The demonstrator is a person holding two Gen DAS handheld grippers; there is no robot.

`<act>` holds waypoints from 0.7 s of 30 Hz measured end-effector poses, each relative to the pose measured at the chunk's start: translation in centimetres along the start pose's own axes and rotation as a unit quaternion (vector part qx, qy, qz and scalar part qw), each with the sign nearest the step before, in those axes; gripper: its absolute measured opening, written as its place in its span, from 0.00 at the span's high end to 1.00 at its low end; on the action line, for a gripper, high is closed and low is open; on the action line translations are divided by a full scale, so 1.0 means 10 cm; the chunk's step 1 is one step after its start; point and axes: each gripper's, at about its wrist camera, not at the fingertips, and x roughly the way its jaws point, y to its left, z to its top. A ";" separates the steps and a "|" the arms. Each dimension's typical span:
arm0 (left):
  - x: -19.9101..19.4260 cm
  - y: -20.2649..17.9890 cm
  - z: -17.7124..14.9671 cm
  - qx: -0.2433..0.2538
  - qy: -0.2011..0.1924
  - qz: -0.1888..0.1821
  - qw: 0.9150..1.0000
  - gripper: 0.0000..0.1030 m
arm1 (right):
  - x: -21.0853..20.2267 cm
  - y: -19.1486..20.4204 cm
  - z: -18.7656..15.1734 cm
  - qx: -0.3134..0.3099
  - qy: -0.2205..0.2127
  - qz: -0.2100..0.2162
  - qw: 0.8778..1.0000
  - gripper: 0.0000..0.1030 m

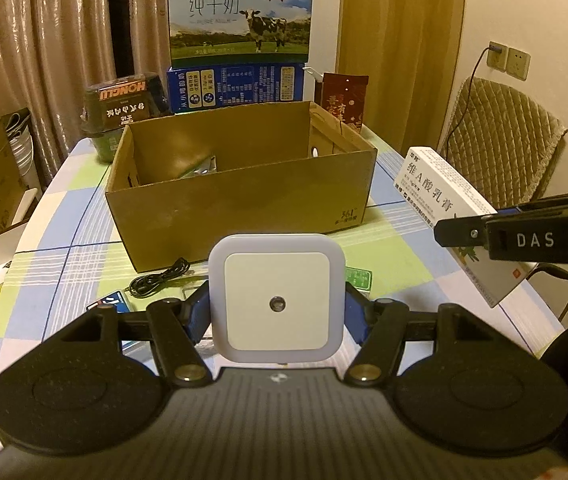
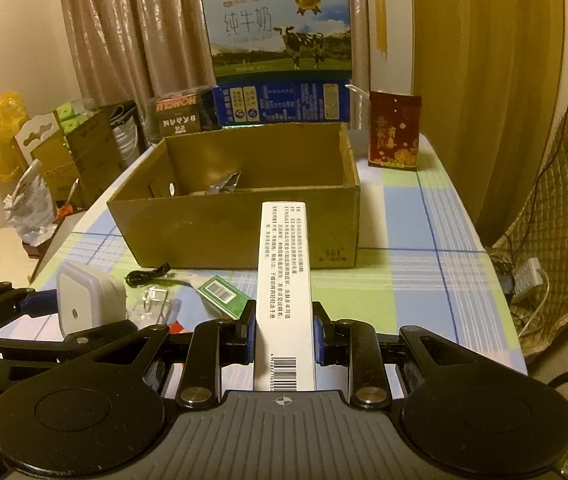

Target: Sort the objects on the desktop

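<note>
Nearest your left camera, the left gripper (image 1: 276,312) pinches a white square plastic night light with a small round sensor (image 1: 276,298) between its blue-padded fingers (image 1: 198,312), held above the checked tablecloth (image 1: 396,276). Your right gripper (image 2: 284,334) is clamped on a long white cardboard medicine box printed with black text and a barcode (image 2: 284,280), pointing toward the open brown cardboard box (image 2: 236,232) in the middle of the table. Inside that carton lies something metallic, possibly pliers (image 2: 224,184) (the view is too dim to be sure). On the cloth in front of the carton rest a coiled black cable (image 1: 160,280) and a small green packet (image 2: 220,294), near each other but apart.
</note>
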 end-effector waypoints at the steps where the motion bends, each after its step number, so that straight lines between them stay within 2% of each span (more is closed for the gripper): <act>1: 0.01 0.01 0.01 0.000 0.000 0.001 1.000 0.41 | 0.01 0.01 0.01 -0.001 0.000 0.000 1.000 0.77; 9: 0.07 0.14 0.15 -0.004 -0.003 0.009 1.000 0.41 | 0.08 0.03 0.15 -0.012 -0.005 0.005 1.000 0.77; 21: 0.28 0.41 0.55 0.001 -0.016 0.023 1.000 0.41 | 0.31 0.14 0.59 -0.035 -0.018 0.019 0.999 0.77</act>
